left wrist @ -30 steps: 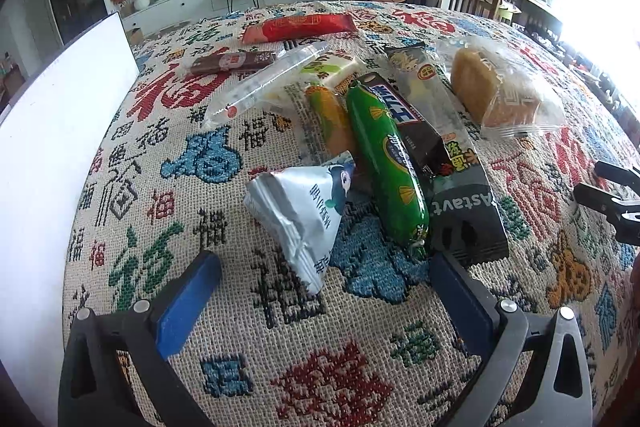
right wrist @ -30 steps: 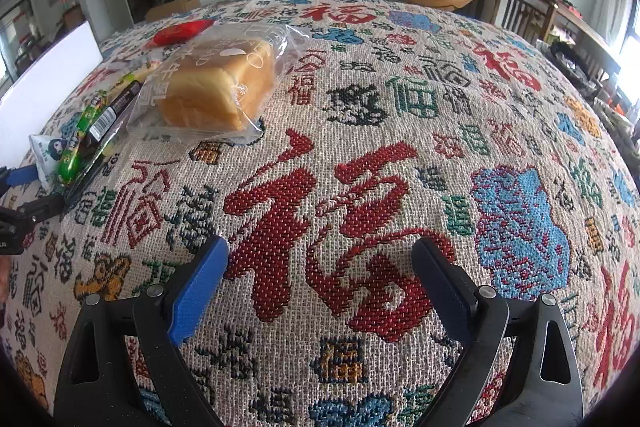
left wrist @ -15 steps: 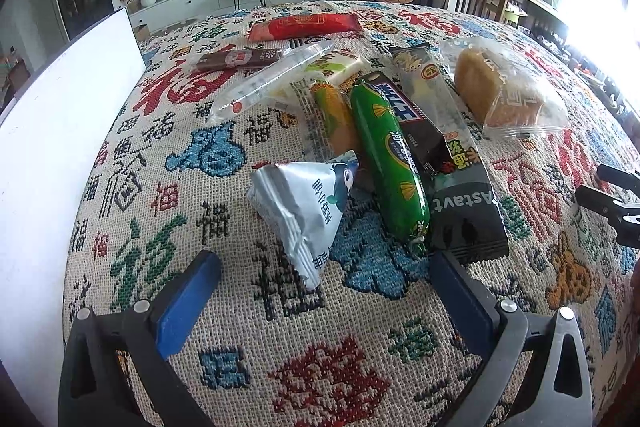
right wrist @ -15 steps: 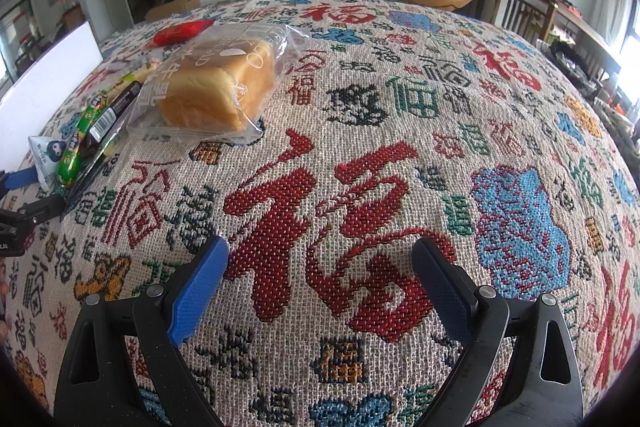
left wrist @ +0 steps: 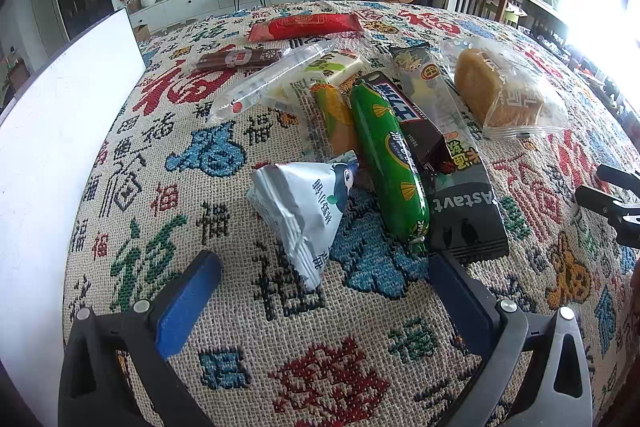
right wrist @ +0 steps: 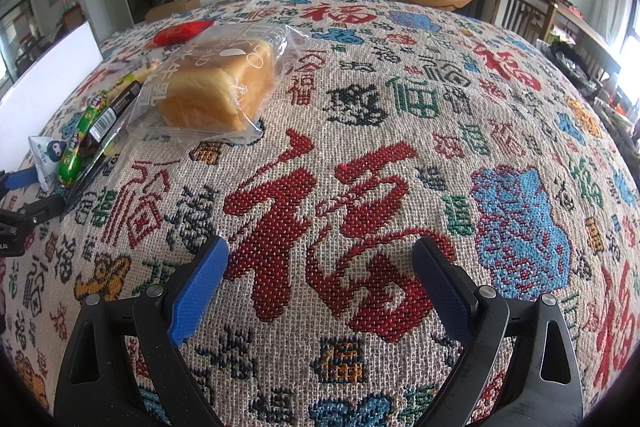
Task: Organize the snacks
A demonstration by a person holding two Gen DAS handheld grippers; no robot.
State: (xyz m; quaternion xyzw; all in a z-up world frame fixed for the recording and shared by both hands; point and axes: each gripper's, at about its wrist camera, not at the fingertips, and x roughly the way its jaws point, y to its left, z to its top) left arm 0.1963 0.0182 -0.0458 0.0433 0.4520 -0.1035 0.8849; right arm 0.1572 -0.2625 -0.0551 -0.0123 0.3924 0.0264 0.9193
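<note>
White board [left wrist: 60,131]: stood at the far left edge of the patterned tablecloth [left wrist: 168,163]; its purpose could not be determined.
Left gripper [left wrist: 320,283]: jaws spread wide, holding nothing, low over the cloth just short of the white triangular pouch [left wrist: 308,207].
Snack pile: pouch, green sausage pack [left wrist: 390,163], black Astavt packet [left wrist: 464,215] and chocolate bar [left wrist: 412,119] lay overlapping, left of centre.
Risk: closing on the pouch could likely snag the green pack or drag stacked neighbours, because the wrappers touched and looked slippery.
Bagged bread [right wrist: 212,91]: lay apart, right of the pile.
Right gripper [right wrist: 320,275]: jaws spread, empty, over bare cloth.
Obscured: lower wrappers partly covered; print distorted; no bin or tray in view.
</note>
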